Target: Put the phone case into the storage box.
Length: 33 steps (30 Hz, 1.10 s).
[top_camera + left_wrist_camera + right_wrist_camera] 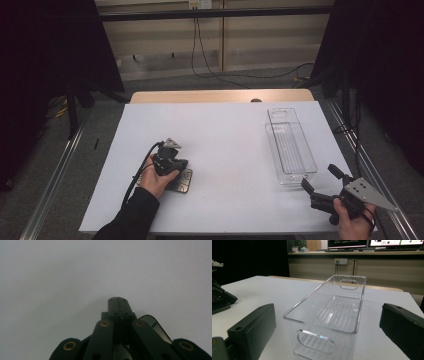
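We see the left hand-held gripper (176, 172) low over the white surface (225, 150), near its front-left part, pointing down at a small flat dark object (183, 181) with a pale, rounded-corner face that lies on the surface just beneath and beside the gripper's tip. In the left gripper view the two black jaws of this hand-held gripper (117, 301) are pressed together with no gap between them, nothing caught there, and the flat object (156, 327) peeks out to the right behind the linkage, its glossy edge lying on the white surface (50, 277). The right hand-held gripper (320, 180) is held near the front-right corner of the surface, angled up and inward, its jaws spread wide with nothing in them. It points toward a clear plastic bin (290, 145), long and narrow with ribbed floor and oval cut-out handles in its short ends, which stands upright on the right part of the surface, well apart from the flat object. In the right gripper view the clear bin (329, 315) sits between the two wide jaws but farther off, untouched, with its near short end toward the camera.
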Available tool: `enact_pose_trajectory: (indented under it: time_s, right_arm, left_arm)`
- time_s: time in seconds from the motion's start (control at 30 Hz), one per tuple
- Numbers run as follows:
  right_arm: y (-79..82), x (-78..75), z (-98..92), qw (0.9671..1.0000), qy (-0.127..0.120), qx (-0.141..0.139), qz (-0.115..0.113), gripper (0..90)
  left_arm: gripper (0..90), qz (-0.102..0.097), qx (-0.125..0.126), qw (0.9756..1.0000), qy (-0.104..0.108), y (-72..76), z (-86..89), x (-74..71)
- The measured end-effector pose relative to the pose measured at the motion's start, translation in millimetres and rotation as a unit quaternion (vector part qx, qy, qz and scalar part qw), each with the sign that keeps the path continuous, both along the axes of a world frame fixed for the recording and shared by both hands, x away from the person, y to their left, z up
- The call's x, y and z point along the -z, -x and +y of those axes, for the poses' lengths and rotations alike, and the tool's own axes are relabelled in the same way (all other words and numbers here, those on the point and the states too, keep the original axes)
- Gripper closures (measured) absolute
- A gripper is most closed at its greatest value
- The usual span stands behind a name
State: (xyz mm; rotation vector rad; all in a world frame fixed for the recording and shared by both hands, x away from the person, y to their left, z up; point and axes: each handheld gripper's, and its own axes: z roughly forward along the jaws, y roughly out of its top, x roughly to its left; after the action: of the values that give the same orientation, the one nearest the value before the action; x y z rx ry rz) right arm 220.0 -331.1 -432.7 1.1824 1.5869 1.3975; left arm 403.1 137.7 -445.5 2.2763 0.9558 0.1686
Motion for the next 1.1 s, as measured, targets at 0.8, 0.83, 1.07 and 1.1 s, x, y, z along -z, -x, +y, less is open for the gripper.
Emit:
enact_pose_trajectory:
  time_s: [0.8,0.83,1.07,1.1]
  right_arm:
    - [-0.4,0.3,0.5,1.0,0.002,-0.001,0.001,0.0]
    - [-0.2,0.3,0.4,1.0,0.003,-0.001,0.001,0.0]
    - [-0.4,0.1,0.9,1.0,0.004,-0.003,0.001,0.0]
    - [-0.4,0.2,0.7,1.0,0.004,-0.002,0.001,0.0]
  left_arm:
    - [90.0,0.017,0.023,0.9996,0.009,18.1,2.9,-1.3]
    - [90.0,0.022,0.018,0.9995,0.014,18.5,3.3,-1.0]
    - [90.0,0.024,0.032,0.9991,0.014,24.3,4.6,-2.0]
    - [90.0,0.026,0.033,0.999,0.014,25.3,4.9,-2.0]
